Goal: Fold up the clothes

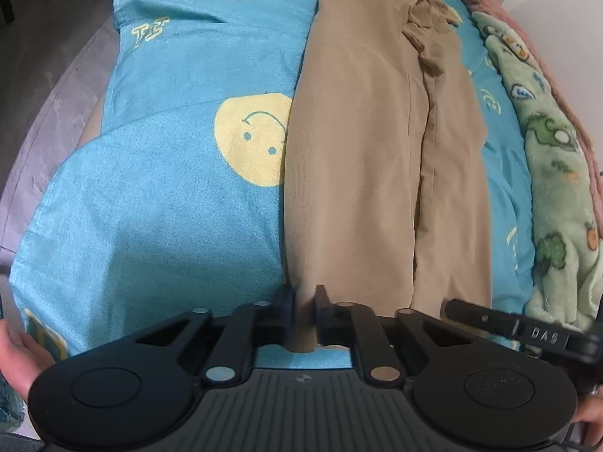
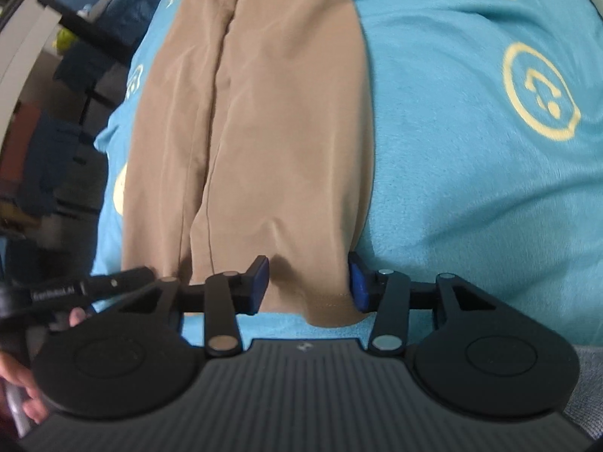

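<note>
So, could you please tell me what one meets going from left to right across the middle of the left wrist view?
Grey floor → blue smiley-print sheet → tan garment → green patterned blanket.

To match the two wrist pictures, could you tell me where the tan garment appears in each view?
Left wrist: tan garment runs up the middle, right of centre; left gripper pinches its near edge.
Right wrist: it runs up left of centre.
Shared landmark: blue smiley-print sheet.

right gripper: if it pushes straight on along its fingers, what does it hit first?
Likely the tan garment: the right gripper already straddles its near hem, cloth between open fingers, with the blue sheet beneath.
</note>
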A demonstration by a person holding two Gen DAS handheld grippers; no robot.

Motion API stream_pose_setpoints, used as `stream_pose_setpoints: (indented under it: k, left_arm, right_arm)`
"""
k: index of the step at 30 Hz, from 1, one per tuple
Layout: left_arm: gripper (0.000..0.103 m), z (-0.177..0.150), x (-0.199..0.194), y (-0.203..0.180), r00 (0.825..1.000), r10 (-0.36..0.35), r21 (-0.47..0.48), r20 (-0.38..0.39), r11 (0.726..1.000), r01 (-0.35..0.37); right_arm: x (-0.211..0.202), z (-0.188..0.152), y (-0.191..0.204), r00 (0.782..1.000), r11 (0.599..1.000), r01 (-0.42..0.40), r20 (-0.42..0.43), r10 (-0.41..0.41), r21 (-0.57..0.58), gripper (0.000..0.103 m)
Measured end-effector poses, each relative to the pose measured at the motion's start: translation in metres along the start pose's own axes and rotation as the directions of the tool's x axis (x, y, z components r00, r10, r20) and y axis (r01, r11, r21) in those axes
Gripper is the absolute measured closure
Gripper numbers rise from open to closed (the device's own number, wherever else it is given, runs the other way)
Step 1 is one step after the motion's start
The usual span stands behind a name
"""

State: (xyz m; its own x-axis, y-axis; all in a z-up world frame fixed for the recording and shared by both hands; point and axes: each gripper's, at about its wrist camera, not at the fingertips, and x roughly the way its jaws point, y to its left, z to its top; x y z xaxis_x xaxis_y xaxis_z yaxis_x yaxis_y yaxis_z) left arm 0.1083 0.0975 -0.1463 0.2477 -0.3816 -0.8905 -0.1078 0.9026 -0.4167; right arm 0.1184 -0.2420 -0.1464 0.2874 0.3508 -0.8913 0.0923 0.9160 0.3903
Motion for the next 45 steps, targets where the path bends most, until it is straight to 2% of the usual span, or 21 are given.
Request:
stream_pose_setpoints:
  k: [2, 3, 5, 8, 12, 14, 17, 19, 23, 26, 31, 33, 35, 38, 41, 45]
  left_arm:
    - [0.096, 0.0, -0.004, -0.001, 1.0, -0.015, 0.002, 0.021, 1.0, 0.015]
    - [0.096, 0.001, -0.006, -0.001, 0.999, -0.025, 0.002, 0.033, 1.0, 0.025]
    - [0.097, 0.001, -0.017, 0.003, 0.992, -0.087, -0.025, 0.092, 0.996, 0.089]
    - [0.097, 0.003, -0.039, 0.009, 0.964, -0.18, -0.08, 0.197, 0.977, 0.198]
    - [0.097, 0.003, -0.061, -0.007, 0.91, -0.293, -0.084, 0.292, 0.94, 0.33]
    - [0.097, 0.007, -0.077, -0.015, 0.887, -0.324, -0.076, 0.33, 0.927, 0.367]
    - [0.098, 0.01, -0.11, -0.034, 0.862, -0.342, -0.053, 0.374, 0.92, 0.389]
    - [0.098, 0.001, -0.134, -0.045, 0.854, -0.348, -0.023, 0.388, 0.922, 0.386]
    - [0.098, -0.02, -0.156, -0.057, 0.847, -0.349, -0.002, 0.402, 0.924, 0.382]
    - [0.098, -0.049, -0.164, -0.053, 0.861, -0.336, 0.003, 0.382, 0.932, 0.362]
    - [0.098, -0.104, -0.168, -0.041, 0.882, -0.316, -0.005, 0.35, 0.941, 0.339]
    - [0.098, -0.114, -0.168, -0.04, 0.887, -0.309, -0.006, 0.342, 0.944, 0.33]
    - [0.098, -0.112, -0.169, -0.044, 0.891, -0.298, -0.009, 0.344, 0.947, 0.32]
    - [0.098, -0.089, -0.168, -0.057, 0.888, -0.273, -0.003, 0.371, 0.955, 0.295]
    - [0.098, -0.053, -0.162, -0.071, 0.872, -0.266, 0.005, 0.41, 0.957, 0.29]
    - [0.098, 0.002, -0.144, -0.09, 0.861, -0.212, 0.021, 0.463, 0.973, 0.229]
  right_arm:
    - [-0.002, -0.002, 0.002, 1.0, 0.999, 0.03, 0.009, -0.03, -0.021, 0.072]
    - [-0.004, -0.002, 0.001, 0.999, 0.999, 0.04, 0.02, -0.039, -0.024, 0.089]
    - [-0.012, -0.002, -0.001, 0.998, 0.999, 0.03, 0.05, -0.029, -0.024, 0.094]
    - [-0.032, 0.002, -0.007, 0.993, 0.999, -0.037, 0.115, 0.035, 0.019, 0.095]
    - [-0.06, 0.013, -0.003, 0.97, 0.99, -0.118, 0.221, 0.099, 0.072, 0.095]
    - [-0.077, 0.02, 0.001, 0.955, 0.985, -0.15, 0.27, 0.123, 0.081, 0.096]
    - [-0.108, 0.023, 0.005, 0.926, 0.975, -0.209, 0.335, 0.171, 0.081, 0.096]
    - [-0.127, 0.023, 0.01, 0.909, 0.973, -0.224, 0.372, 0.187, 0.061, 0.096]
    - [-0.157, 0.008, 0.014, 0.886, 0.972, -0.234, 0.417, 0.203, 0.024, 0.096]
    - [-0.17, -0.015, 0.009, 0.876, 0.97, -0.242, 0.43, 0.217, 0.003, 0.096]
    - [-0.182, -0.074, -0.002, 0.871, 0.966, -0.258, 0.431, 0.236, -0.009, 0.096]
    - [-0.183, -0.088, -0.009, 0.867, 0.961, -0.278, 0.43, 0.252, -0.002, 0.096]
    - [-0.182, -0.09, -0.013, 0.868, 0.958, -0.288, 0.427, 0.255, 0.013, 0.096]
    - [-0.18, -0.076, -0.016, 0.866, 0.957, -0.29, 0.435, 0.248, 0.032, 0.096]
    - [-0.173, -0.047, -0.02, 0.844, 0.946, -0.319, 0.468, 0.262, 0.046, 0.096]
    - [-0.152, 0.008, -0.019, 0.839, 0.953, -0.299, 0.49, 0.236, 0.052, 0.096]
